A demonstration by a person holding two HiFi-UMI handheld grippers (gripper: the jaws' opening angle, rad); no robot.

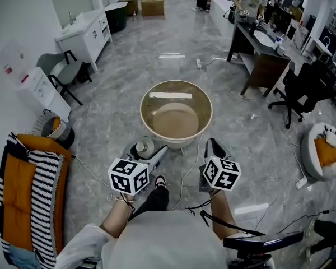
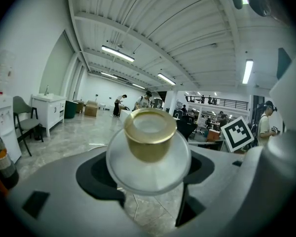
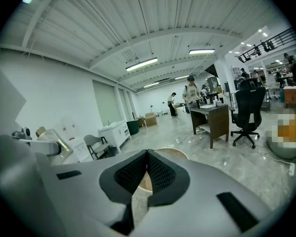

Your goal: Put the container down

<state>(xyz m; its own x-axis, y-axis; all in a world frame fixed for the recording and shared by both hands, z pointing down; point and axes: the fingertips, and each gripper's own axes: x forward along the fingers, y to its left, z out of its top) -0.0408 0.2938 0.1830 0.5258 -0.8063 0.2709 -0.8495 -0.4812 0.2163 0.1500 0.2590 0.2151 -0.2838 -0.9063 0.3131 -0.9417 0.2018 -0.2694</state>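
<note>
A clear glass container (image 2: 149, 168) with a gold lid (image 2: 150, 132) sits between the jaws of my left gripper (image 2: 148, 177), which press on it from both sides. In the head view the left gripper (image 1: 148, 150) holds the container (image 1: 141, 148) up in the air near the front edge of a round glass-topped table (image 1: 201, 102). To the right of it, my right gripper (image 1: 214, 148) is shut with nothing in it. In the right gripper view the pads (image 3: 158, 174) of the right gripper (image 3: 147, 174) meet, and the container (image 3: 52, 138) shows at the left.
A white cabinet (image 1: 87, 35) and a grey chair (image 1: 64, 72) stand at the left. Orange and striped bedding (image 1: 28, 189) lies at the near left. A dark desk (image 1: 263, 55) and an office chair (image 1: 302, 91) are at the right. A cable (image 1: 193, 161) runs across the floor under the table.
</note>
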